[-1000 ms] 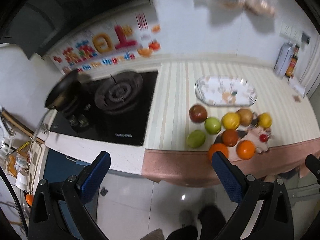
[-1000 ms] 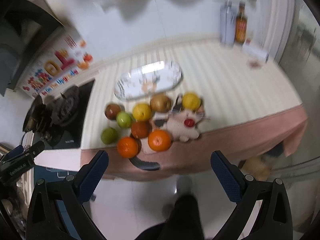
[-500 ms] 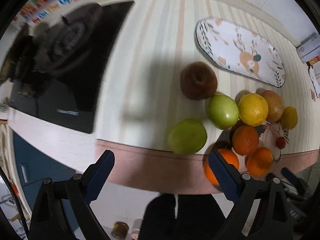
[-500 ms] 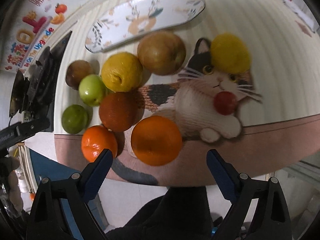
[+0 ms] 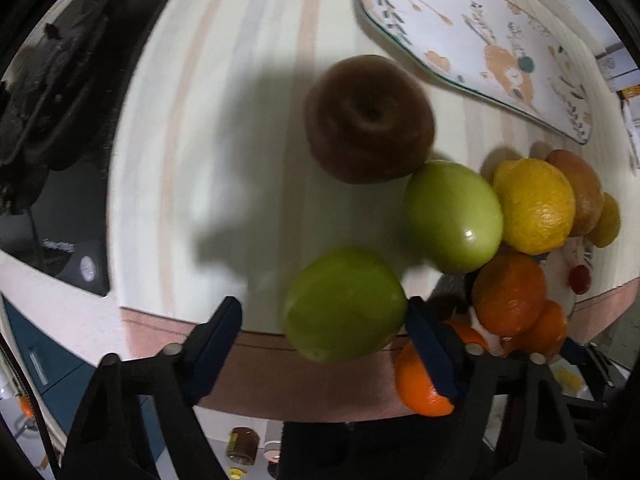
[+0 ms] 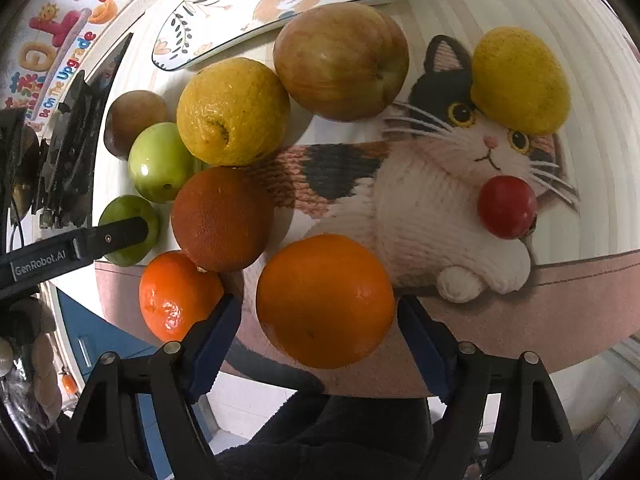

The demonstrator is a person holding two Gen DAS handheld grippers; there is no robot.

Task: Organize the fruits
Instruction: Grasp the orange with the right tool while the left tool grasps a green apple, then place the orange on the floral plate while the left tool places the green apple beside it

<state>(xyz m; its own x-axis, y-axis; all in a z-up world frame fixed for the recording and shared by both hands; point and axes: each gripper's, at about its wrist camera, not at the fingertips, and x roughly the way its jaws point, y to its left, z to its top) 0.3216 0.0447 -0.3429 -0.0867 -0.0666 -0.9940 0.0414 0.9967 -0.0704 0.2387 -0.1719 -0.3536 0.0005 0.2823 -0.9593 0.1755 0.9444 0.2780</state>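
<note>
Several fruits lie bunched on a striped counter in front of an oval patterned plate [image 5: 472,36], which is empty. My left gripper [image 5: 324,320] is open, its fingers either side of a green fruit [image 5: 344,304] at the counter's front edge. My right gripper [image 6: 320,320] is open around a large orange [image 6: 325,300]. Around it lie a tangerine [image 6: 176,296], a dark orange [image 6: 220,220], a big lemon [image 6: 234,112], an apple [image 6: 340,60], a small lemon [image 6: 520,80], a cherry tomato [image 6: 507,206], a green apple [image 5: 452,216] and a brown fruit [image 5: 370,118].
A cat-shaped knitted mat [image 6: 420,200] lies under the right-hand fruits. A black gas hob [image 5: 48,132] is at the left. A pink cloth edge [image 6: 560,300] hangs over the counter front. The left gripper's arm [image 6: 72,248] shows in the right wrist view.
Both grippers have moved down and forward to the counter's front edge. The green fruit now sits between the left fingers and the large orange between the right fingers.
</note>
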